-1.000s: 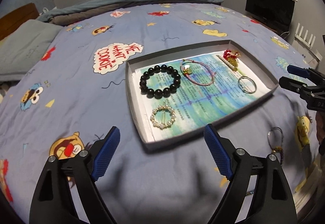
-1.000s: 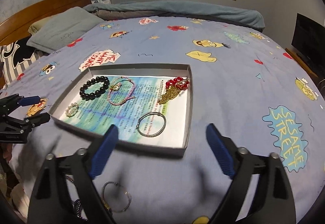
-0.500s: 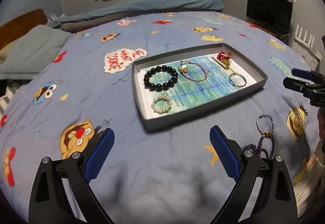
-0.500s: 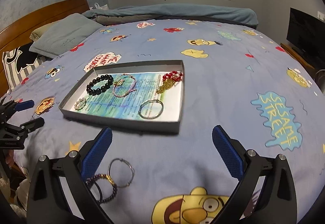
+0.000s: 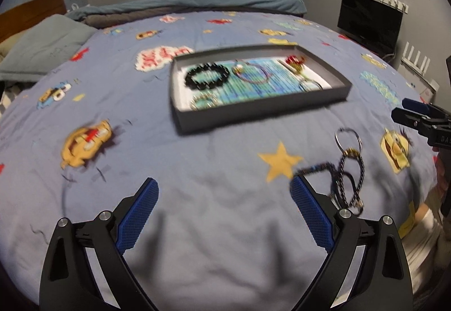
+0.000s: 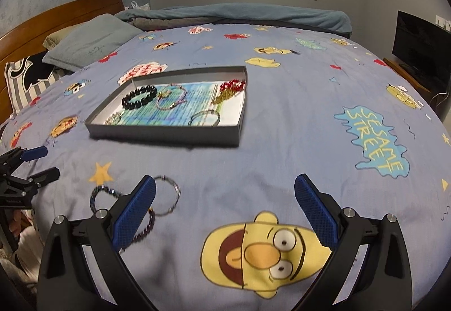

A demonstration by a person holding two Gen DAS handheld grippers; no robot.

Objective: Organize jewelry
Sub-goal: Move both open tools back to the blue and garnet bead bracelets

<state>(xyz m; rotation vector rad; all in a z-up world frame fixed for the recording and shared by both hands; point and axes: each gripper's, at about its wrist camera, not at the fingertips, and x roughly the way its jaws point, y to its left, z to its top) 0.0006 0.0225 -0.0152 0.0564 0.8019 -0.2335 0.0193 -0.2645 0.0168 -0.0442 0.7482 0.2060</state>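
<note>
A grey tray [image 5: 253,111] [image 6: 169,132] lies on the bed and holds a black bead bracelet [image 5: 207,75] [image 6: 140,97], a cord bracelet [image 6: 172,98], a red and gold piece [image 6: 229,88], a silver bangle [image 6: 204,118] and a pearl ring [image 5: 204,101]. Loose on the bedspread near the front edge lie a silver ring [image 5: 348,137] [image 6: 169,194], a dark bead bracelet [image 5: 349,184] [image 6: 143,229] and a dark chain [image 6: 103,194]. My left gripper [image 5: 224,208] is open and empty, left of the loose pieces. My right gripper [image 6: 225,208] is open and empty, its left finger over them.
A blue cartoon bedspread [image 6: 296,142] covers the bed. Pillows [image 6: 90,42] and a wooden headboard [image 6: 56,12] lie at the left. A rolled blanket [image 6: 239,15] lies at the far end. A black screen [image 6: 420,49] stands at the right.
Both grippers have pulled back from the tray toward the bed's front edge. The loose ring, bead bracelet and chain have come into fuller view near the fingers.
</note>
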